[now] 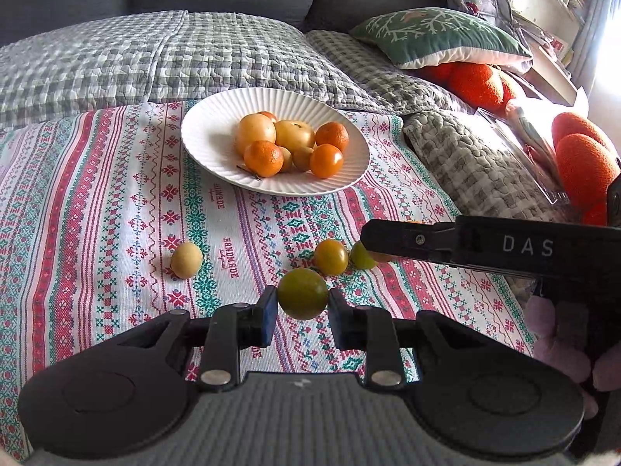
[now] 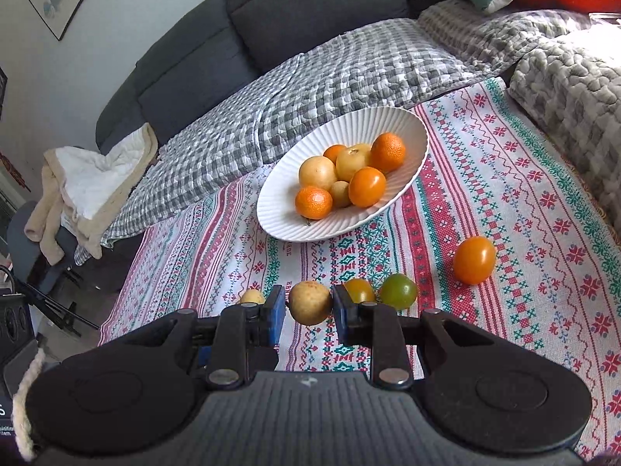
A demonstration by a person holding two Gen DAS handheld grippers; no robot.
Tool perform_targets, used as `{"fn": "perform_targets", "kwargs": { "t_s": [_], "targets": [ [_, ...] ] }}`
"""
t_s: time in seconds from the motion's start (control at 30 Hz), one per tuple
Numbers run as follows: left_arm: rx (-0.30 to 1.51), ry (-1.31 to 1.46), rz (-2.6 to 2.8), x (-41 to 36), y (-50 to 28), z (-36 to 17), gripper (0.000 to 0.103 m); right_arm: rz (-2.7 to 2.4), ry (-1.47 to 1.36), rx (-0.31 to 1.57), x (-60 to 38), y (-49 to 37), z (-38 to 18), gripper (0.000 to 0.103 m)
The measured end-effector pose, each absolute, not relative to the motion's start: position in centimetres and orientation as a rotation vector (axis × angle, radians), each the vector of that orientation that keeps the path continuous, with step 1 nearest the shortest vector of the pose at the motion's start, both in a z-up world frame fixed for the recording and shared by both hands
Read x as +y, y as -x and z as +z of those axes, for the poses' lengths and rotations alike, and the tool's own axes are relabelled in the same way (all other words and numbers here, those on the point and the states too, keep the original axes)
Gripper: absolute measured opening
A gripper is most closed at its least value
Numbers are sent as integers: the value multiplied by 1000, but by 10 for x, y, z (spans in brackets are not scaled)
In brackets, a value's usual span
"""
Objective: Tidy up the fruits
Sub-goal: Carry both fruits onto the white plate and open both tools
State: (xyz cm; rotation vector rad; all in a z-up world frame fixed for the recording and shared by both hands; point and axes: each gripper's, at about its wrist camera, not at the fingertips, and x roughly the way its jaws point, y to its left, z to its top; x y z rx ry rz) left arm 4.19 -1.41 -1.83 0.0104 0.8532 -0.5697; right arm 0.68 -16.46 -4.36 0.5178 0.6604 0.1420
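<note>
In the left wrist view my left gripper [image 1: 302, 301] is shut on a green tomato [image 1: 302, 293], held just above the patterned cloth. My right gripper [image 2: 309, 306] is shut on a pale yellow-brown fruit [image 2: 309, 303]. Its black body [image 1: 465, 244] crosses the left wrist view from the right. A white ribbed plate [image 1: 209, 132] [image 2: 291, 209] farther back holds several orange and yellow fruits. Loose on the cloth lie a pale fruit [image 1: 186, 260] [image 2: 252, 296], an orange-green tomato [image 1: 330, 256] [image 2: 359, 290], a green tomato [image 1: 361, 255] [image 2: 398, 291] and an orange tomato [image 2: 474, 260].
The patterned cloth [image 2: 504, 178] lies on a grey checked quilt [image 1: 155, 54] in front of a dark sofa back [image 2: 310, 7]. A green cushion [image 1: 438, 35] and orange cushions [image 1: 477, 81] sit at the right. A towel [image 2: 89, 178] hangs over a chair at the left.
</note>
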Motion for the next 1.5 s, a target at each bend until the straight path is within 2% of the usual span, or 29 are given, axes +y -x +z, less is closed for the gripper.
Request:
{"fn": "perform_targets", "kwargs": {
  "t_s": [0.6,1.27,1.37,1.47,1.5],
  "targets": [
    [805,19,-565,-54,-110,-12,20,-3,-525,574,-208,-56,-28,24],
    [821,-31,-564,-87,-150,-31,21,-60,-366,620,-201,-101,-48,26],
    [807,-53,-568,-87,-147,-30,25,-66,-382,622,-202,-100,-47,31],
    [793,-61,-575,-86,-142,-27,36,-68,-396,620,-202,-96,-45,38],
    [789,-64,-575,-86,-140,-26,43,-68,-400,620,-202,-95,-44,41]
  ]
}}
